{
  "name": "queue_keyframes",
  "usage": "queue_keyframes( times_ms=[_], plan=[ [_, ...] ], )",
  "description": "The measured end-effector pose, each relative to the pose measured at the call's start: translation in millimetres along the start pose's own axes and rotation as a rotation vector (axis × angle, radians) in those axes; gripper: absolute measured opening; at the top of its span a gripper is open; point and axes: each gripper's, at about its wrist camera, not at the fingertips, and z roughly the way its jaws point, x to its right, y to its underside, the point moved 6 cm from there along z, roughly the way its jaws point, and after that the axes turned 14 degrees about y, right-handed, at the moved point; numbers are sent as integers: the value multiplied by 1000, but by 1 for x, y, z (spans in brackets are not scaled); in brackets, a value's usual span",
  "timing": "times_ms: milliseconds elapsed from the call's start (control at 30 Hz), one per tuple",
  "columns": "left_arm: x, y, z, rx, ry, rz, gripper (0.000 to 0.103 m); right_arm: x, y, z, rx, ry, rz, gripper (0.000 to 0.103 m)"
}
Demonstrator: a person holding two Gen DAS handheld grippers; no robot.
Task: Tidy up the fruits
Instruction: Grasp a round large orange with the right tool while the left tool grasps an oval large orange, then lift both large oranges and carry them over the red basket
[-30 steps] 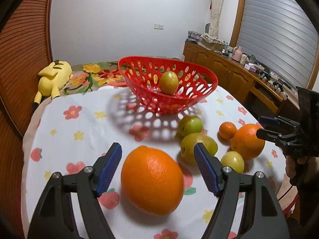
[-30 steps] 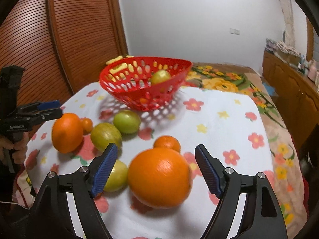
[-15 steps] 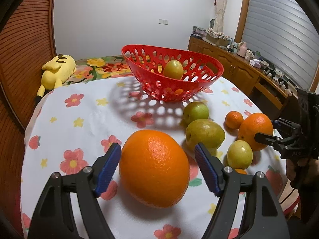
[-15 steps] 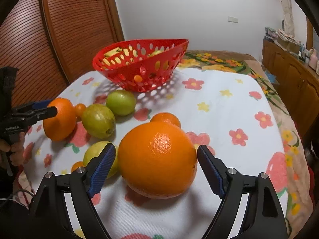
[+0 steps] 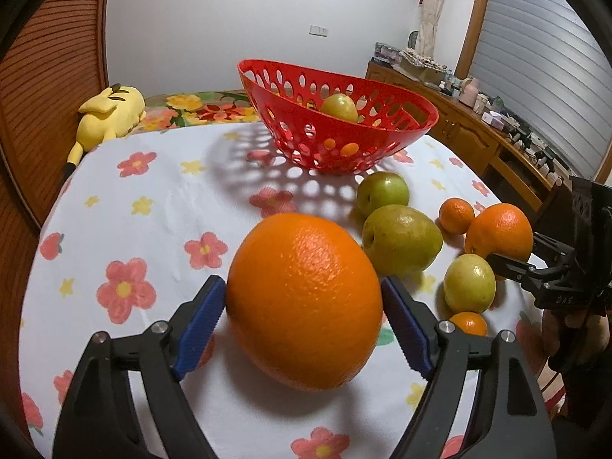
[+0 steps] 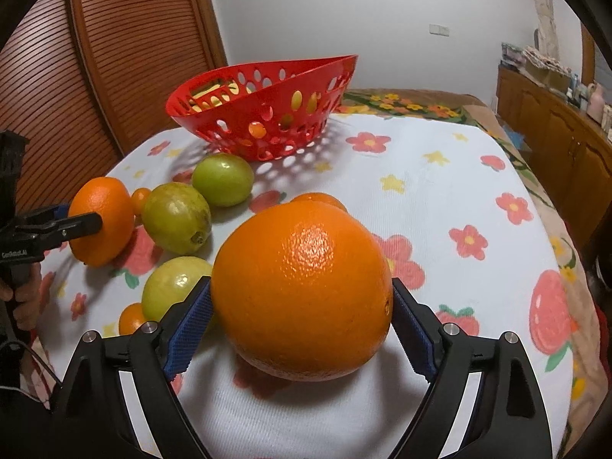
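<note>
My left gripper [image 5: 304, 308] is shut on a large orange [image 5: 304, 298] resting on the flowered tablecloth [image 5: 153, 210]; it also shows in the right wrist view [image 6: 101, 225]. My right gripper [image 6: 302, 317] is shut on a second large orange [image 6: 302, 287], seen at the right in the left wrist view [image 5: 501, 233]. The red perforated basket [image 5: 367, 141] stands behind with one green fruit [image 5: 338, 109] inside. Loose green fruits [image 5: 401, 239] [image 5: 382, 193] [image 5: 469, 282] and small oranges [image 5: 456, 215] [image 5: 468, 323] lie between the grippers.
A yellow plush toy [image 5: 109, 114] lies past the table's far left edge. A wooden slatted door [image 6: 114, 57] stands behind the table. A wooden sideboard [image 5: 478, 134] with clutter runs along the right wall.
Both grippers moved forward and lower around their oranges, and the blue pads have closed from a wide gap onto the fruit's sides.
</note>
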Motion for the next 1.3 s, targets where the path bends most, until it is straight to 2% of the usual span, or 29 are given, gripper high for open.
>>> queue_keyframes(
  times_ms=[500, 833, 1100, 1300],
  plan=[
    [1, 3, 21, -37, 40, -28, 86, 0, 5, 0, 24, -4, 20, 89],
    [3, 4, 23, -28, 59, -25, 83, 0, 4, -1, 30, -4, 27, 89],
    [6, 4, 21, -18, 43, -11, 81, -1, 4, -1, 30, -7, 30, 89],
    [4, 1, 11, 13, 46, -20, 80, 0, 4, -1, 30, -7, 31, 89]
  ],
)
